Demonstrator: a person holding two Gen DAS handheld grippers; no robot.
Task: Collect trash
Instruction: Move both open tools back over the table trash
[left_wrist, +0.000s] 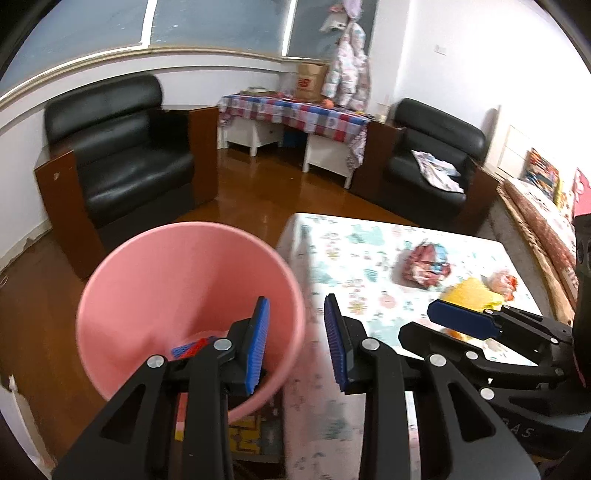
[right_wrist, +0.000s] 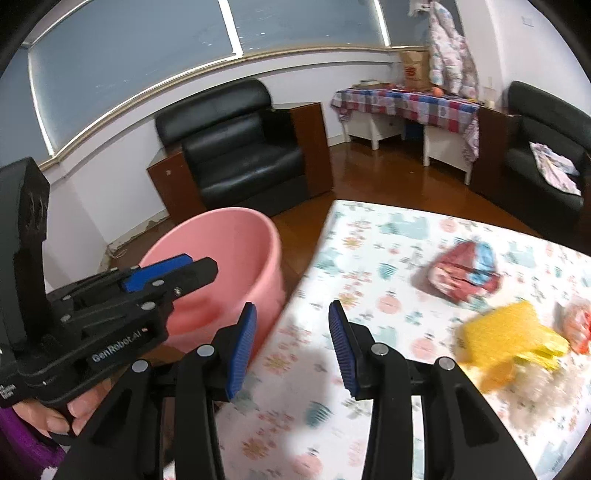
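Observation:
A pink bucket (left_wrist: 184, 288) stands on the floor by the table's left edge, with a small blue and red wrapper (left_wrist: 194, 349) at its bottom. My left gripper (left_wrist: 297, 347) hovers open over the bucket's right rim, with nothing between its pads. Just to its right, over the table's near left part, my right gripper (right_wrist: 291, 350) is also open and holds nothing. On the patterned tablecloth (right_wrist: 388, 258) lie a crumpled red and blue wrapper (right_wrist: 465, 275), a yellow piece (right_wrist: 513, 332), an orange-red wrapper (right_wrist: 578, 325) and some white fluff (right_wrist: 546, 391).
Two black armchairs (left_wrist: 125, 155) (left_wrist: 432, 162) and a side table with a checked cloth (left_wrist: 295, 110) stand along the far wall across a glossy wooden floor (left_wrist: 280, 184). A person's fingers (right_wrist: 81, 406) grip the left tool's handle.

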